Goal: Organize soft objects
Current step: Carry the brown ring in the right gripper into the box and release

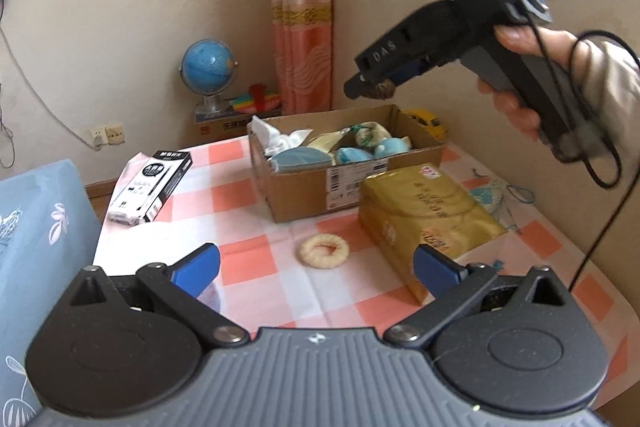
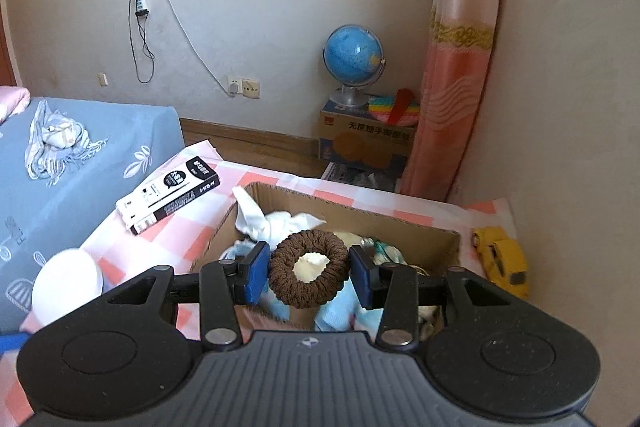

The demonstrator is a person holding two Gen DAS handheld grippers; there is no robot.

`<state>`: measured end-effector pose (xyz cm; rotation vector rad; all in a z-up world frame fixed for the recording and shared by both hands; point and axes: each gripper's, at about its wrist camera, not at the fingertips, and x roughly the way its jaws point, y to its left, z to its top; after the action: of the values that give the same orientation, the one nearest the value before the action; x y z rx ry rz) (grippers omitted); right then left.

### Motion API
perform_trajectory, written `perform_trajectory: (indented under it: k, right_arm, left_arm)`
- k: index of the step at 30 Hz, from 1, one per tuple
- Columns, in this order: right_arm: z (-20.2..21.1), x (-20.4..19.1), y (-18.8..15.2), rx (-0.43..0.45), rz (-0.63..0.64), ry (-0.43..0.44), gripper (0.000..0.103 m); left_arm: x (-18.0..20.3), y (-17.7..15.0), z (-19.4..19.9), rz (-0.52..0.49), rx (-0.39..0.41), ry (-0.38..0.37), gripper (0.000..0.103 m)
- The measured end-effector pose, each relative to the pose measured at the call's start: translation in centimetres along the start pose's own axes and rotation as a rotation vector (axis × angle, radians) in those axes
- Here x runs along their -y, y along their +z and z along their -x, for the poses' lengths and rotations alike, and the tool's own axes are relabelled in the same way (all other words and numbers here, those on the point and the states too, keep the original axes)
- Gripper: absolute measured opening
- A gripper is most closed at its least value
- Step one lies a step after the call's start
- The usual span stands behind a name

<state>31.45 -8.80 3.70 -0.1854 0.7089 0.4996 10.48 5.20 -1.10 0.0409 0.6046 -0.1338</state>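
The right gripper (image 2: 309,274) is pinching a brown scrunchie (image 2: 308,269) between its two blue pads, one pad on each side of the ring, and it is hovering above the open cardboard box (image 2: 436,229), which is already holding white cloth, blue soft pieces and a cream bundle. From the left side the same gripper (image 1: 370,91) is showing up in the air over the box's far edge, with the person's hand (image 1: 520,75) wrapped round its handle. The left gripper (image 1: 316,265) is hanging low over the checked tablecloth (image 1: 240,203) with its fingers spread wide and nothing between them; a cream scrunchie (image 1: 324,250) is lying on the cloth just ahead of it, beside a gold packet (image 1: 424,215), and it is not yet in the box. As I judge it, the brown ring is being held only by its outer rim, so it is squashing easily and could twist or slip out before it is over the middle of the box. If the pads are opening too near the wall, the ring could be catching on the cardboard edge or landing on the heaped cloth and rolling off onto the table. The trailing black cable (image 1: 596,227) by the right hand could also be snagging the gold packet or the box corner.
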Motion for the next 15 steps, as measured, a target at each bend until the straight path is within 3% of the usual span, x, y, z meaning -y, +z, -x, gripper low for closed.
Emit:
perform_trajectory:
  k: [3,4,6,7,8,15]
  right_arm:
    - [-1.6,0.0,0.8,-0.016,-0.014,0.012,0.049]
    - [-2.1,0.1,1.0,-0.025,-0.024,0.022,0.055]
    - [-2.7,0.2,1.1,-0.037,-0.038,0.024,0.077]
    - [-2.8,0.2,1.1,-0.037,-0.040,0.013,0.093]
    - [-2.7,0.2,0.9,-0.027,-0.043,0.003,0.102]
    - [-0.8,0.2,0.0,0.001,-0.051,-0.006,0.103]
  left_arm:
    - [-0.5,-0.2,-0.2,0.010,-0.005,0.012,0.102]
    - [-0.7,-0.2,-0.2,0.010,-0.004,0.015,0.102]
    - [-0.9,-0.2,-0.2,0.017,-0.003,0.023,0.102]
    - [-1.1,-0.2,-0.2,0.022,-0.004,0.022,0.102]
    - [-1.1,-0.2,-0.2,0.024,-0.003,0.021,0.102]
    - [-1.1,-0.3,-0.1,0.030,-0.003,0.006,0.102]
